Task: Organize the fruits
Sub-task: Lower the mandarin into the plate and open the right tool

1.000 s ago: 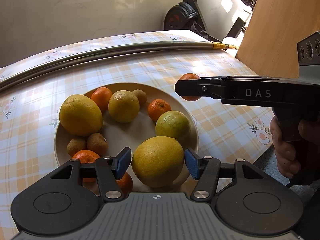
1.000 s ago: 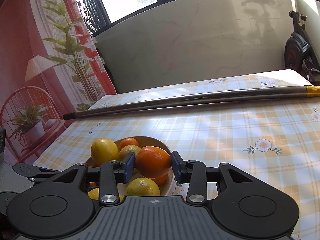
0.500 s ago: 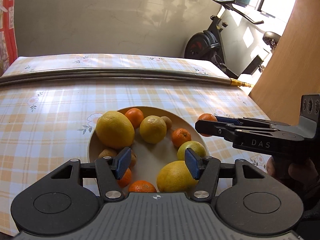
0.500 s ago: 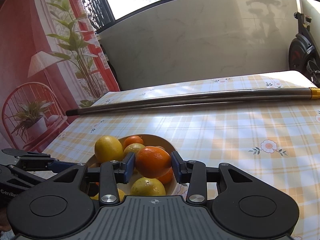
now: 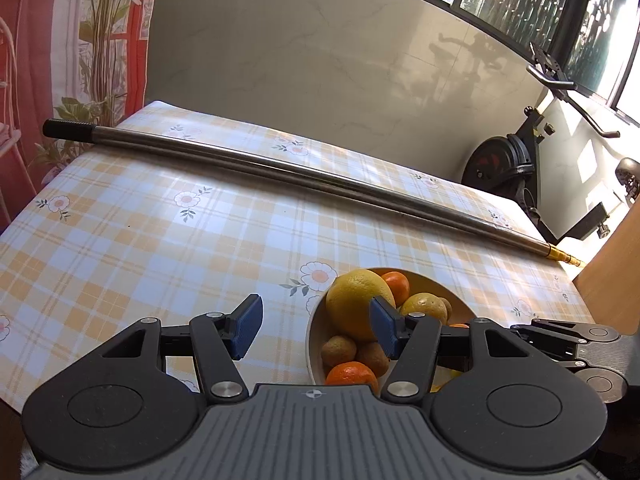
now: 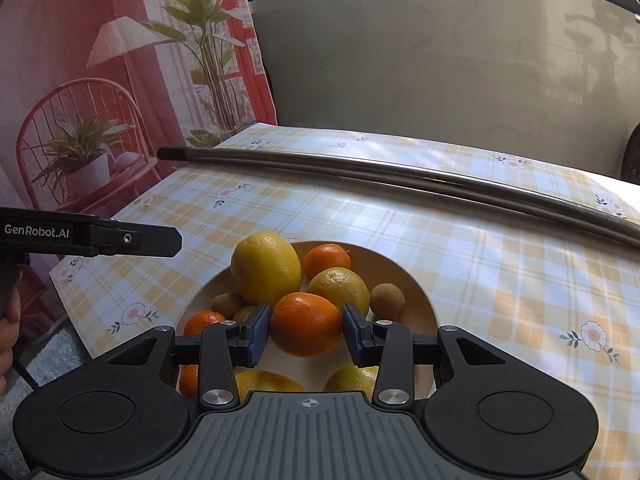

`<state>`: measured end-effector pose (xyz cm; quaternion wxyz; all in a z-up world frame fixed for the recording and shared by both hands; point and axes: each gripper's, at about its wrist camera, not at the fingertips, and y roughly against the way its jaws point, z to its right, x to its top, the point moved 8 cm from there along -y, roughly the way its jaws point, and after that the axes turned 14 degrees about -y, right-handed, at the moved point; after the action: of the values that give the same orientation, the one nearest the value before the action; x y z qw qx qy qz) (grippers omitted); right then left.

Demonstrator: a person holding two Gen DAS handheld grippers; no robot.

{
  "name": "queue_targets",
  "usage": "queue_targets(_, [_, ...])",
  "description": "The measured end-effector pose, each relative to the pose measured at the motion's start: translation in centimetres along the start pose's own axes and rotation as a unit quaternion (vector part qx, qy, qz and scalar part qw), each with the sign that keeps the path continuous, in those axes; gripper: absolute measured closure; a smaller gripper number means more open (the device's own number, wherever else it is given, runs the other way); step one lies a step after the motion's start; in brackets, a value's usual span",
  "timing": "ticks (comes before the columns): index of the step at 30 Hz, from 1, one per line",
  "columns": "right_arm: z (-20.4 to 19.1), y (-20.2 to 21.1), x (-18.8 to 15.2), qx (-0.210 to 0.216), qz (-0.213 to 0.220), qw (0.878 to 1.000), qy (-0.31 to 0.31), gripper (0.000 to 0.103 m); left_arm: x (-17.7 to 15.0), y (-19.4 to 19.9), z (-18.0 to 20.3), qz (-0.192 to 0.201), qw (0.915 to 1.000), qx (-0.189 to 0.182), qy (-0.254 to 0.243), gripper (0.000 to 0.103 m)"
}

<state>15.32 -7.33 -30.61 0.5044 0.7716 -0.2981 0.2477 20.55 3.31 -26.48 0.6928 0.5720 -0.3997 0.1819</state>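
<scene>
A beige bowl (image 6: pixel 416 284) on the checked tablecloth holds a big yellow citrus (image 6: pixel 266 268), a smaller yellow one (image 6: pixel 340 286), oranges and brown kiwis. My right gripper (image 6: pixel 306 328) is shut on an orange (image 6: pixel 306 322), held just above the bowl's near half. In the left wrist view my left gripper (image 5: pixel 316 328) stands open and empty over the bowl's (image 5: pixel 460 298) left rim. The big citrus (image 5: pixel 356 304) lies behind its right finger. The right gripper (image 5: pixel 560 332) pokes in from the right; the left gripper (image 6: pixel 160 240) hovers left of the bowl.
A long metal pole (image 5: pixel 320 178) lies across the far side of the table. An exercise bike (image 5: pixel 508 168) and a wooden panel (image 5: pixel 612 272) stand to the right. The table's left edge (image 6: pixel 76 280) is close to the bowl, and a hand (image 6: pixel 8 328) shows there.
The left gripper has pulled up and swung left, so the bowl went from between its jaws to their right side. The right gripper shifted over the bowl, still gripping the orange.
</scene>
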Motion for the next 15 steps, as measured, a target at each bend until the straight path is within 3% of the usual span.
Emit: queue_targets(15, [0.1, -1.2, -0.5, -0.037, -0.037, 0.999, -0.001, 0.066, -0.9, 0.0, 0.0, 0.001, 0.9992, 0.020, -0.034, 0.041])
